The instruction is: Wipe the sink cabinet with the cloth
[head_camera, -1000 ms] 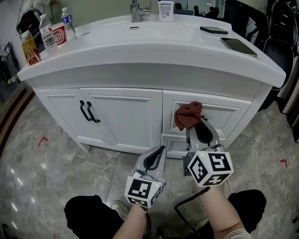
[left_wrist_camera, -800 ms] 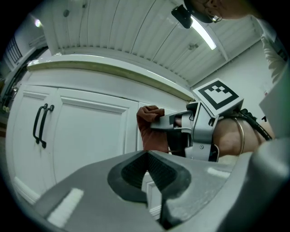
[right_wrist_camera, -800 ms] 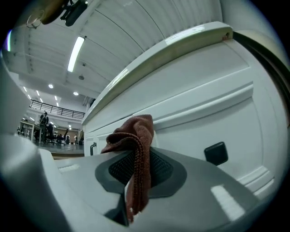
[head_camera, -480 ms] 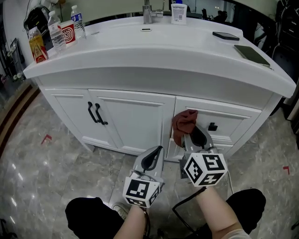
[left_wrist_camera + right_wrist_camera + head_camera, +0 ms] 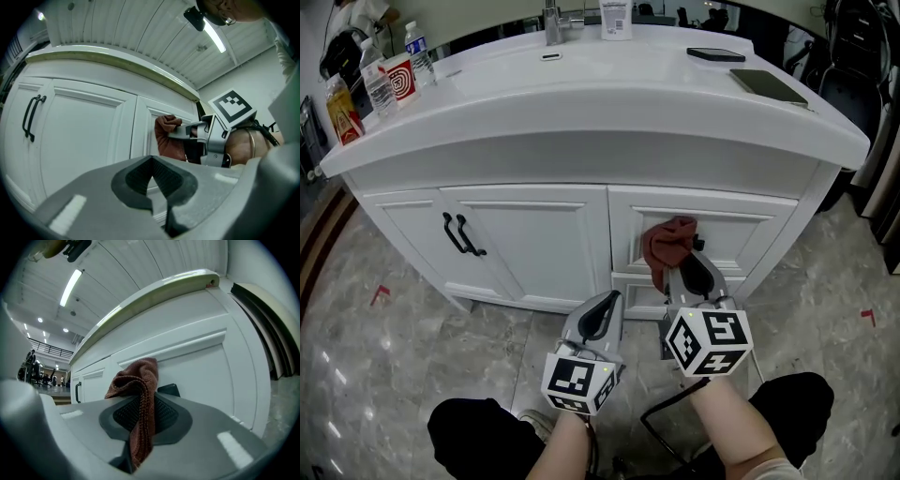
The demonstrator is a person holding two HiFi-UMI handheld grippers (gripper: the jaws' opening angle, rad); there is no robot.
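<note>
Head view shows the right gripper (image 5: 693,269) clamped on the reddish-brown cloth (image 5: 667,244), which is bunched against a drawer front of the white sink cabinet (image 5: 530,234), while the left gripper (image 5: 602,317), jaws together and empty, hangs at the cloth's 7 o'clock.
</note>
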